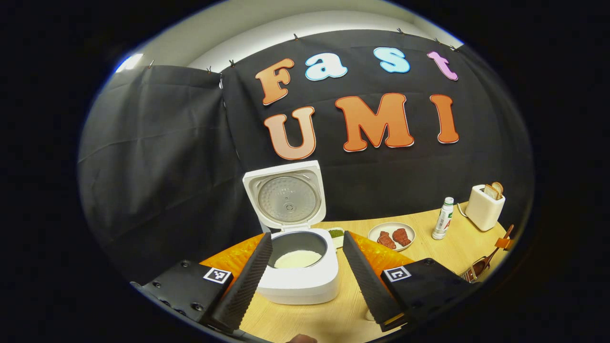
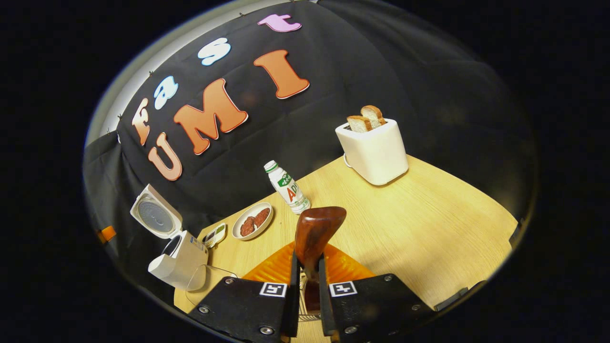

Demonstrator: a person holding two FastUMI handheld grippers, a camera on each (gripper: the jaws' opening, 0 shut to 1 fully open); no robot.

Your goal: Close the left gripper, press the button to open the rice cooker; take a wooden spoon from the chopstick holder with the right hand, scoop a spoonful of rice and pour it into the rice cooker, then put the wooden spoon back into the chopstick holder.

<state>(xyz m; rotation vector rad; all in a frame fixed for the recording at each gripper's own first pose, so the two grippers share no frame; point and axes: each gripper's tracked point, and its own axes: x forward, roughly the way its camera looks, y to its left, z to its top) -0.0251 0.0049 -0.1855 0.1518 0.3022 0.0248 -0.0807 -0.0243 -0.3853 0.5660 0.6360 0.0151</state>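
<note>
The cooker (image 1: 298, 267) sits on the wooden desk (image 1: 457, 252) with its lid (image 1: 286, 195) tipped fully back, so the button step looks done, and white rice shows in the bottom of its grey pot. The left gripper (image 1: 307, 281) hangs just before the cooker with its 2 ribbed black jaws spread wide and holding nothing, probably parked there out of the way. The right gripper (image 2: 307, 281) has its jaws pinching the spoon (image 2: 317, 233), which stands up between them with its glossy, dark reddish-brown rounded end pointing away from the camera; a narrow grip low on the wood should keep it from twisting. Below the jaws a wire-like rim peeks out, possibly the holder, though I cannot tell, so whether the spoon is leaving or going back is unclear. From the right gripper view the cooker (image 2: 178, 259) lies well to the left, beyond a plate (image 2: 252, 220) with 2 brown pieces, a plastic bottle (image 2: 288, 188) and a smooth cream toaster (image 2: 374, 150) holding 2 slices.
</note>
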